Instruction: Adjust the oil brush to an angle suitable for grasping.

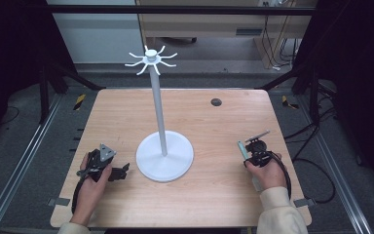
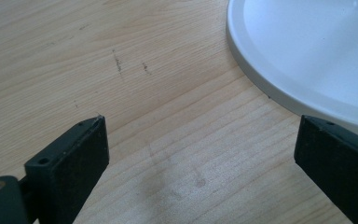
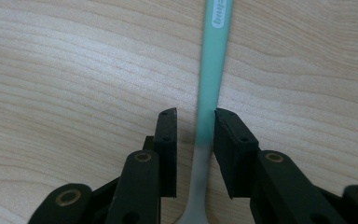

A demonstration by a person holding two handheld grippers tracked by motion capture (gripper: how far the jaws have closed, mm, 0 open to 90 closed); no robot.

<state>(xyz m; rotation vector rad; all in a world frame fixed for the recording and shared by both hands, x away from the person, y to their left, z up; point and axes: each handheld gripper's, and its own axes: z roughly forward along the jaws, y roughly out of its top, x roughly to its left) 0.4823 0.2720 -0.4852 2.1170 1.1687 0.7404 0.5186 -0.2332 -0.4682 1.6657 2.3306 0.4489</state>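
Right tongs straddling a slim green-handled utensil on the table

The utensil (image 3: 213, 79), perhaps a toothbrush or spoon since its head is out of sight, lies flat on the table (image 1: 214, 190) near the right edge; it looks light, stiff, smooth plastic, likely slippery, so take it at the handle's middle and squeeze squarely. The right tongs (image 3: 195, 128) stand narrowly apart around it, one pad touching, the other with a gap. The left tongs (image 2: 200, 154) gape wide beside the white stand's base (image 2: 307, 56).
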